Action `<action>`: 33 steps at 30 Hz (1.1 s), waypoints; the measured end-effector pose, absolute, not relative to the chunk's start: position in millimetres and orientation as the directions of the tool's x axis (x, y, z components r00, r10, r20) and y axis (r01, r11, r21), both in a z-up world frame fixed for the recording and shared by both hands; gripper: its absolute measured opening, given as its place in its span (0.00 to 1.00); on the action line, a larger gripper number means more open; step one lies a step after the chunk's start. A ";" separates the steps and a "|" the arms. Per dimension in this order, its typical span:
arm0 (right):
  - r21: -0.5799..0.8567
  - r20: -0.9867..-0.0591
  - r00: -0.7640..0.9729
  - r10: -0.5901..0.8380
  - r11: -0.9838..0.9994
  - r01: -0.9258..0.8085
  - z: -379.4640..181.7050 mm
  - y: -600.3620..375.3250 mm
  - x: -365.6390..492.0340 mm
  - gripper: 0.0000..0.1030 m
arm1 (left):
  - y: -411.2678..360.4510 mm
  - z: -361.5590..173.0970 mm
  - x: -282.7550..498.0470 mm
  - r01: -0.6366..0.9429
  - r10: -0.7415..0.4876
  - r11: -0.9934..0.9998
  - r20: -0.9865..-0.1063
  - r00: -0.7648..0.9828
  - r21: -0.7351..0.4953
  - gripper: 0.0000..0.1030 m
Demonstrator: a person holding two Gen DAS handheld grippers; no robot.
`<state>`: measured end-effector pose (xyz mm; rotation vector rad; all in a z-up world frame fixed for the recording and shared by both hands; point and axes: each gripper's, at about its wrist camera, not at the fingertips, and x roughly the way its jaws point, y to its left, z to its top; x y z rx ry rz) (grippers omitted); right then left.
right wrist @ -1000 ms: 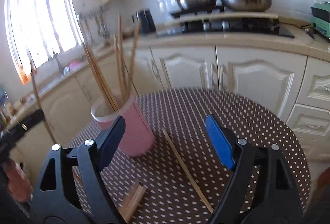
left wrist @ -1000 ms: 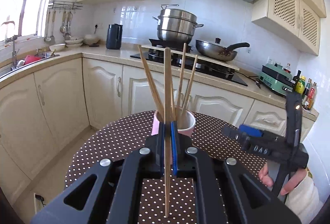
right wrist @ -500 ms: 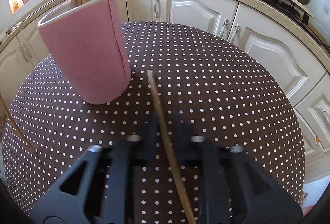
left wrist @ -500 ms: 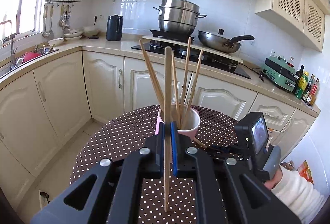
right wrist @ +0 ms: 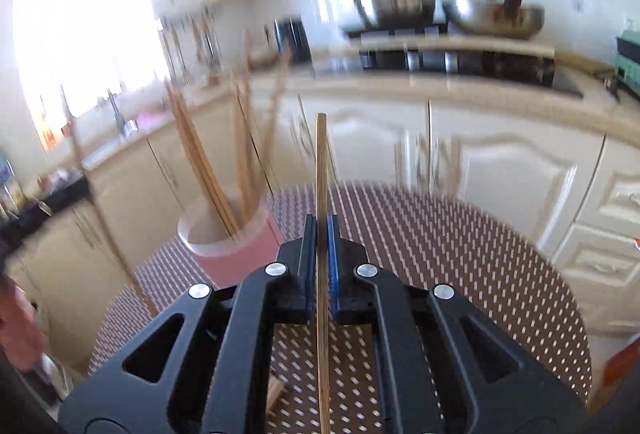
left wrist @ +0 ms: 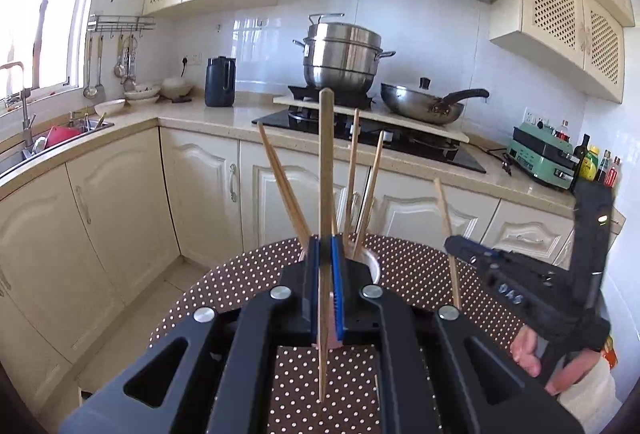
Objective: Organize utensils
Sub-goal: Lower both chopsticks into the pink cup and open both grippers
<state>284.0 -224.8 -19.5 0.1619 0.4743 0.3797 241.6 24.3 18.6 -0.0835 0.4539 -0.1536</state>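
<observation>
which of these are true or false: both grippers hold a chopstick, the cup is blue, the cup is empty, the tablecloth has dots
Both grippers hold a chopstick: true. The left gripper and right gripper are each shut on one chopstick.
The cup is blue: false. The cup is pink.
The cup is empty: false. Several chopsticks stand in it.
The tablecloth has dots: true. The tablecloth is brown with white dots.

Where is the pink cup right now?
The pink cup stands on the dotted table, left of the right gripper in the right wrist view. In the left wrist view it is mostly hidden behind the left gripper.
</observation>
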 end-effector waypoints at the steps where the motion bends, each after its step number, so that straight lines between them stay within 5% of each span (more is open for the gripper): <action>1: 0.238 -0.384 0.836 0.393 0.916 -0.322 -10.8 -225.0 278.9 0.05 | 23.8 21.6 241.6 0.127 -0.162 0.986 -0.424 0.891 -0.111 0.06; 21: 0.334 0.041 0.940 0.339 0.882 -0.333 98.8 -199.8 298.5 0.06 | 21.2 101.9 277.3 0.116 -0.144 0.986 -0.249 0.958 -0.123 0.06; 27: 0.333 0.047 0.944 0.327 0.886 -0.323 74.7 -179.8 322.0 0.06 | 24.4 79.5 304.1 0.088 -0.119 0.990 -0.307 0.944 -0.113 0.06; 33: 0.306 -0.091 0.923 0.374 0.892 -0.331 32.3 -167.5 338.5 0.06 | 28.4 44.9 319.6 0.074 -0.109 0.992 -0.391 0.914 -0.104 0.06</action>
